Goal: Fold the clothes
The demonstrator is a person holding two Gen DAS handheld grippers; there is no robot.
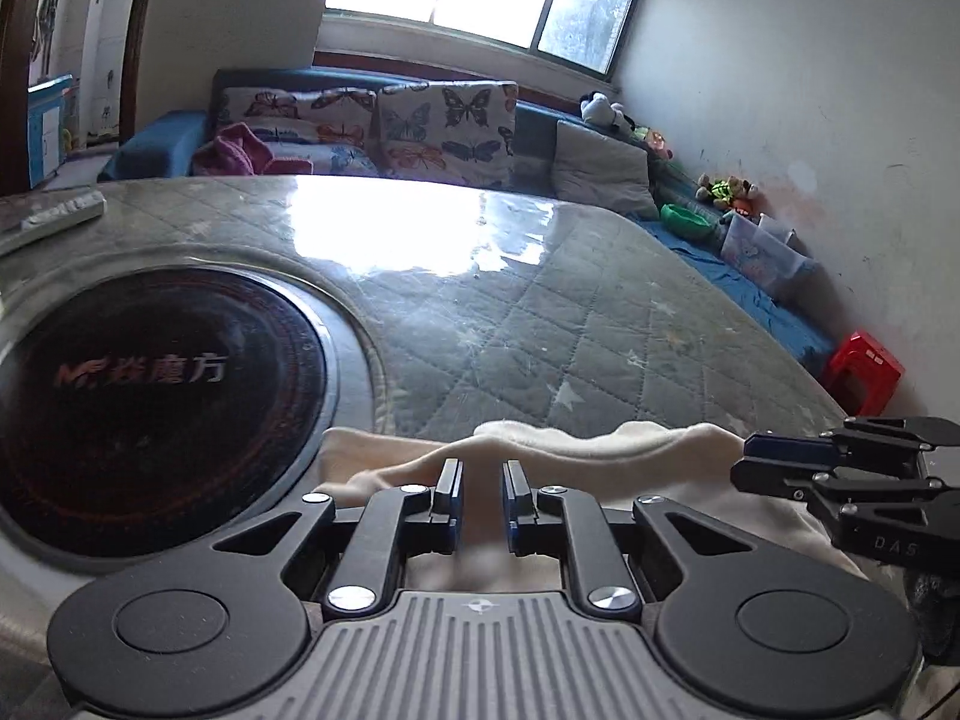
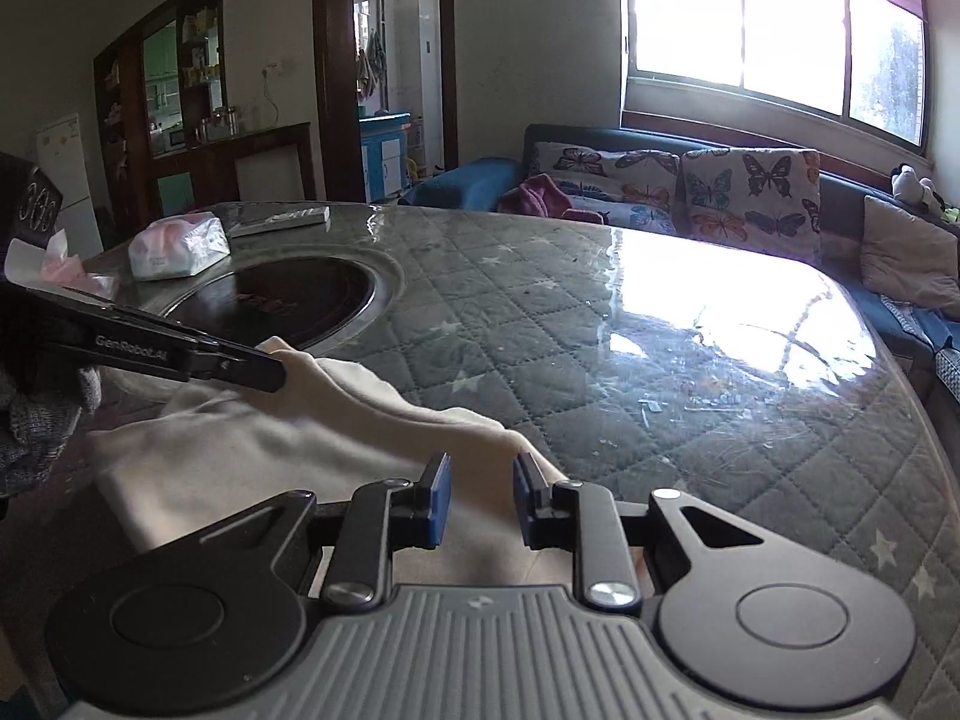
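Right, the hob (image 1: 150, 408) set in the table (image 1: 570, 330) carries red print: an "MF"-style logo, then Chinese characters. Only the right wrist view shows what lies beyond the hob: one tissue pack (image 2: 177, 246) and one remote (image 2: 288, 219). That view also reads "GenRobot.AI" on the left gripper (image 1: 483, 471), whose tips are clamped on the cloth (image 2: 240, 456) at its edge nearest the hob. One cream cloth, lying on the table just right of the hob, is pulled up into a ridge between the two grippers. The right gripper (image 2: 480, 468) pinches the ridge's other end, with a slim gap between its blue pads. Only the left wrist view shows "DAS" on it. Far right of the hob stands one red stool (image 1: 864, 369), seen in the left wrist view alone.
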